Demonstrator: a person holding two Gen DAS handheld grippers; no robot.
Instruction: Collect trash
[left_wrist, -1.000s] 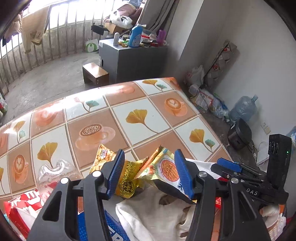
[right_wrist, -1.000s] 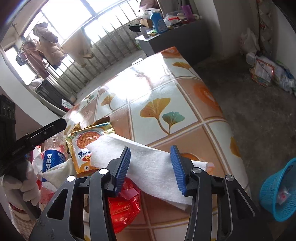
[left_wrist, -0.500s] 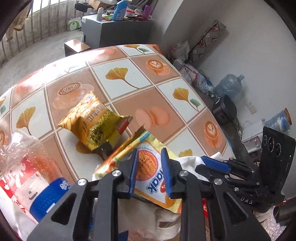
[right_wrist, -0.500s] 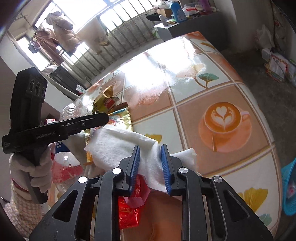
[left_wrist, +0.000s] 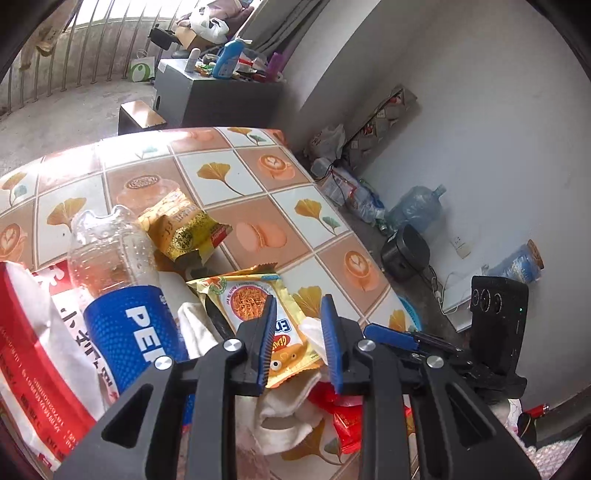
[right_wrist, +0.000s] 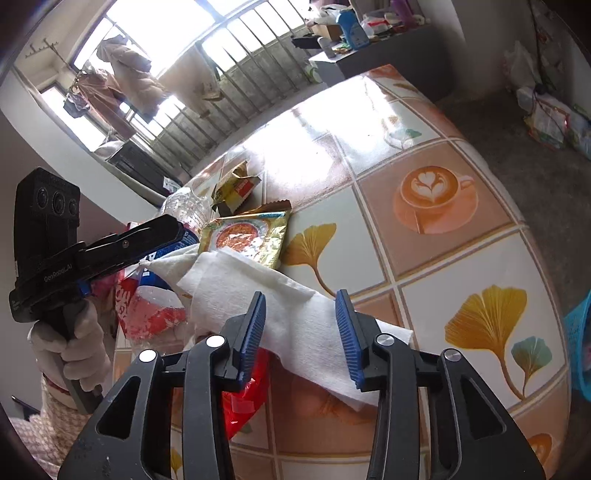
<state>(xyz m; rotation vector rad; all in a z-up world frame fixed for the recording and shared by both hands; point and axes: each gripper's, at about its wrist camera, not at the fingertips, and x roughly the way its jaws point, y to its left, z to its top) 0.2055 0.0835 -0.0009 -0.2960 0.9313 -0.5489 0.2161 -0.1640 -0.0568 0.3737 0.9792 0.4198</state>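
Trash is bunched in one heap at the near corner of the table (right_wrist: 443, 177): noodle packet (left_wrist: 255, 306), white paper towel (right_wrist: 288, 306), cola bottle (left_wrist: 122, 295), yellow snack bag (left_wrist: 181, 229), red wrapper (right_wrist: 243, 391). Likely reading: the heap is being drawn together so it can be lifted toward the blue basket (right_wrist: 580, 347), which sits on the floor off the table's right edge.

Left gripper (left_wrist: 297, 339): jaws narrow but not touching. The noodle packet's near end and a tip of white paper lie in the gap. Pads do not visibly press on either, so I count it as not gripping.

Right gripper (right_wrist: 301, 339): jaws opening, about half wide. The paper towel lies under and between them, pads clear of it on both sides. Not held.

Orientation, right wrist view:
- paper towel: long axis runs diagonally, from upper left in the heap to lower right near the table's front edge, crossing the jaw gap at a slant rather than square to it
- noodle packet: lies flat, printed face up, torn end pointing away from the grippers toward the snack bag

Bottle lies on its side, base away from the left camera; cap end hidden
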